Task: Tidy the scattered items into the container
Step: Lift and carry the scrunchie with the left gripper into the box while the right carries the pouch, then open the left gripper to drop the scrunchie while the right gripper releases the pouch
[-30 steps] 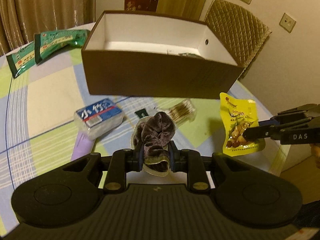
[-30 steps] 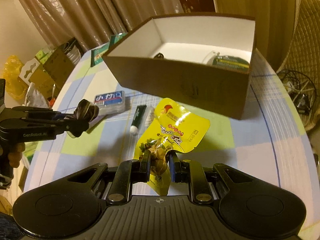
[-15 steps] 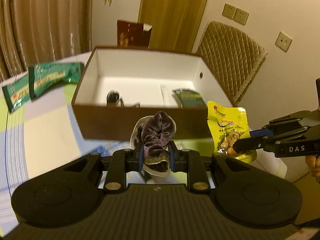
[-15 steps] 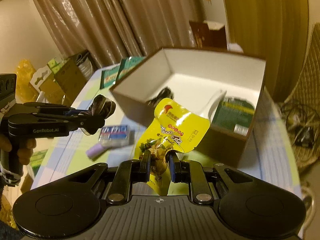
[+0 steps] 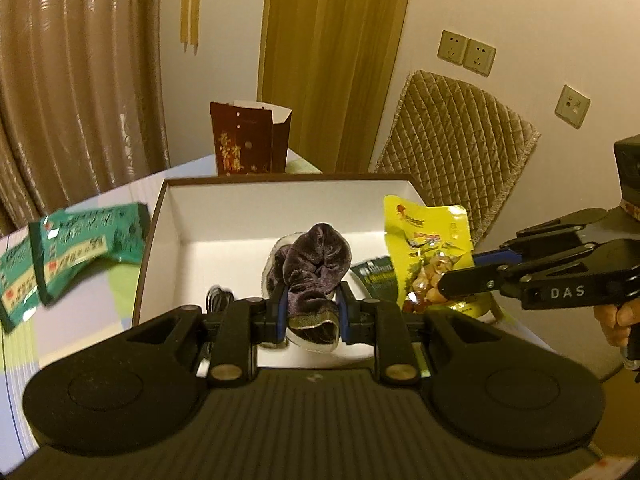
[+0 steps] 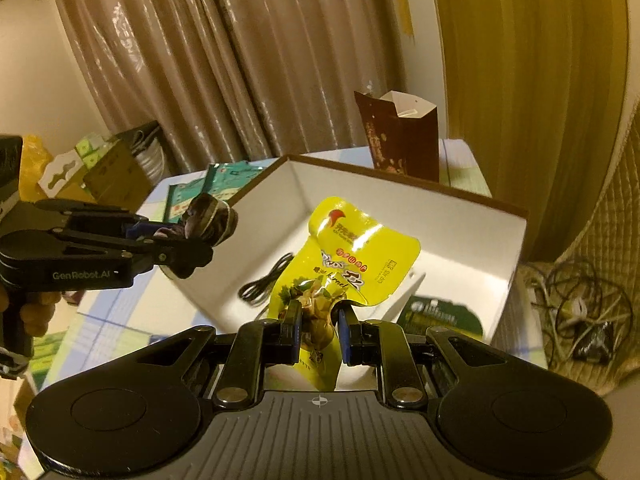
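Note:
A brown box with a white inside (image 5: 172, 216) (image 6: 516, 240) stands on the table. My left gripper (image 5: 311, 312) is shut on a dark purple velvet scrunchie (image 5: 316, 256) and holds it above the box's open top; it also shows in the right wrist view (image 6: 208, 220). My right gripper (image 6: 318, 334) is shut on a yellow snack pouch (image 6: 360, 256) and holds it over the box; the pouch shows at the right in the left wrist view (image 5: 428, 248). Inside the box lie a black cable (image 6: 264, 280) and a dark green packet (image 6: 444, 314).
Two green packets (image 5: 80, 248) lie on the checked tablecloth left of the box. A tall dark red carton (image 5: 248, 144) stands behind the box. A quilted chair (image 5: 452, 148) is at the far right. Cables (image 6: 580, 304) lie on the floor to the right.
Both grippers have risen and moved forward with their items, from in front of the box's near wall to above its open inside.

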